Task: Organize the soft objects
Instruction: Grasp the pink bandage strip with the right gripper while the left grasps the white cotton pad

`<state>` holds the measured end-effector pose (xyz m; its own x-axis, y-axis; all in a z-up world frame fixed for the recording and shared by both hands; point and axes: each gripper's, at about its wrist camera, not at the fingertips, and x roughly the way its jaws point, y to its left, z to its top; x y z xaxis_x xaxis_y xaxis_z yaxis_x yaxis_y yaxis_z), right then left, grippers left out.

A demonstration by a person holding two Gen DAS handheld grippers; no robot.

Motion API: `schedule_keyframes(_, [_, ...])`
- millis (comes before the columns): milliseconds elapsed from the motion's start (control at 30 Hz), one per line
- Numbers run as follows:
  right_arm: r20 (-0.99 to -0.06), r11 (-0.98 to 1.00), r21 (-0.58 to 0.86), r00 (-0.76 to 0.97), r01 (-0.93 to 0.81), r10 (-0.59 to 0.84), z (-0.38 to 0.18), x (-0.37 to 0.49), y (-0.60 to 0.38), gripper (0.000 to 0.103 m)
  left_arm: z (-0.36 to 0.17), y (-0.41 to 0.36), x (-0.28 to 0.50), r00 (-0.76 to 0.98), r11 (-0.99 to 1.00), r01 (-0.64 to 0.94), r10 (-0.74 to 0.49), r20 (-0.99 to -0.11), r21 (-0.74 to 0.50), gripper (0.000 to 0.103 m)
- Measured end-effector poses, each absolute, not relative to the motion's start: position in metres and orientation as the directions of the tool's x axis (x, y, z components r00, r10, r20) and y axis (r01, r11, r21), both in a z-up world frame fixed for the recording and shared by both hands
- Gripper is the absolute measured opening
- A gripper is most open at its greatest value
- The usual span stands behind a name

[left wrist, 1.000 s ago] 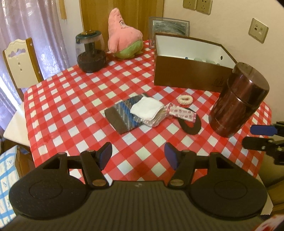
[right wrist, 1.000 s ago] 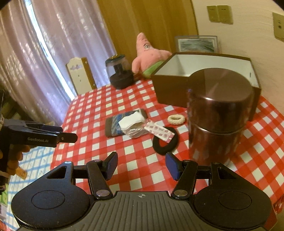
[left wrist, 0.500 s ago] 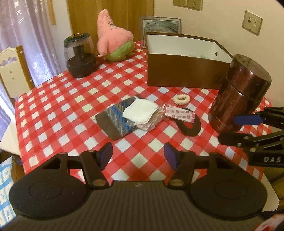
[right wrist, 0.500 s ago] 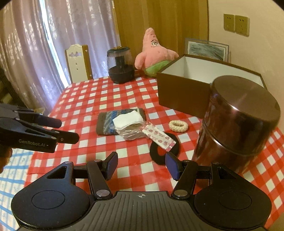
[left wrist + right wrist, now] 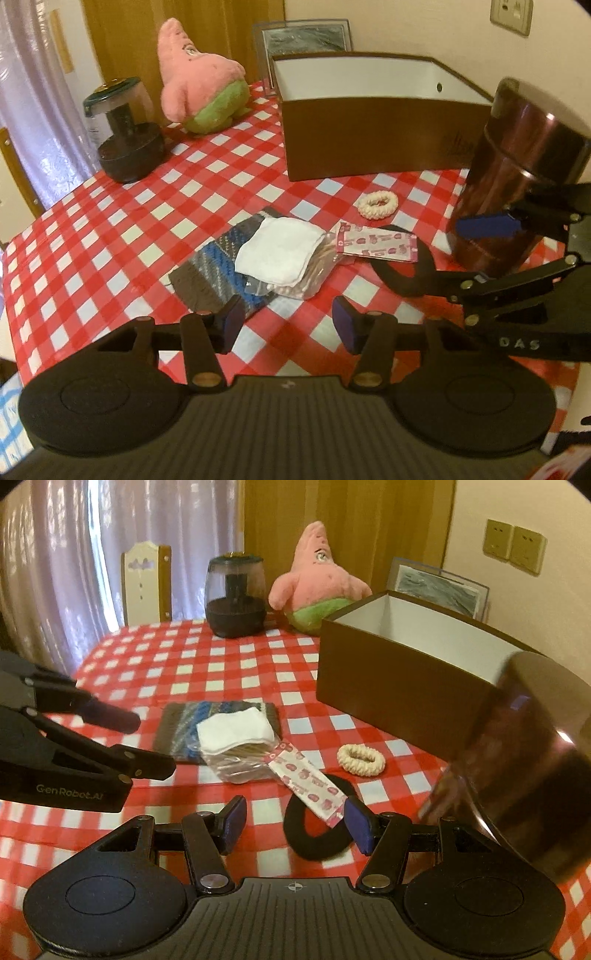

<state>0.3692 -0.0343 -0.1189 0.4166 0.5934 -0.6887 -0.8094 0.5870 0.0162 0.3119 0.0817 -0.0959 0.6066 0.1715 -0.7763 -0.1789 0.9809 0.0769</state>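
1. Readable writing: "GenRobot.AI" on the left gripper (image 5: 144, 746) in the right wrist view, "DAS" on the right gripper (image 5: 461, 254) in the left wrist view.
2. The left gripper's jaws are closing with nothing between them; the right gripper stands partly open and empty, just above a black fabric ring (image 5: 317, 845).
3. Near the table's (image 5: 110, 221) middle lie a knitted striped cloth (image 5: 210, 273), a white folded cloth (image 5: 277, 251) on a crinkly plastic bag, a pink printed sachet (image 5: 376, 243) and a cream scrunchie (image 5: 377, 205).
4. A brown open box (image 5: 369, 144) sits toward the far edge, with a glossy brown canister (image 5: 509, 177) at the right edge.
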Motion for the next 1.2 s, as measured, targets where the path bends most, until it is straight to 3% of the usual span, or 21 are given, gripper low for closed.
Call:
schedule_keyframes(233, [-0.709,0.564,-0.06,0.433,-0.823,0.556,-0.142,0.381,-0.014,0.059,-0.115,0.085,0.337,0.6,0.987,-0.101,0.161,-0.784,0.125,0.046])
schedule_keyframes(600, [-0.721,0.57,-0.06,0.43,-0.82,0.543,-0.156,0.398,0.0,0.059,-0.14,0.088,0.372,0.589,0.979,-0.013,0.172,-0.79,0.203,0.041])
schedule_keyframes(767, [-0.724,0.568,-0.07,0.434,-0.82,0.537,-0.159,0.401,0.005,0.059,-0.149,0.093,0.38,0.575,0.978,0.004,0.167,-0.801,0.207,0.028])
schedule_keyframes(833, [-0.73,0.56,-0.083,0.433,-0.825,0.53,-0.161,0.402,0.007,0.059,-0.151,0.095,0.38,0.573,0.981,0.005,0.156,-0.805,0.194,0.01])
schedule_keyframes(900, [-0.731,0.554,-0.093,0.434,-0.828,0.526,-0.162,0.403,0.009,0.059,-0.151,0.098,0.379,0.577,0.987,-0.001,0.132,-0.806,0.161,0.003])
schedule_keyframes(1200, [-0.738,0.54,-0.094,0.422,-0.837,0.527,-0.17,0.409,0.018,0.059,-0.137,0.118,0.364,0.591,0.987,-0.131,0.157,-0.791,0.098,0.002])
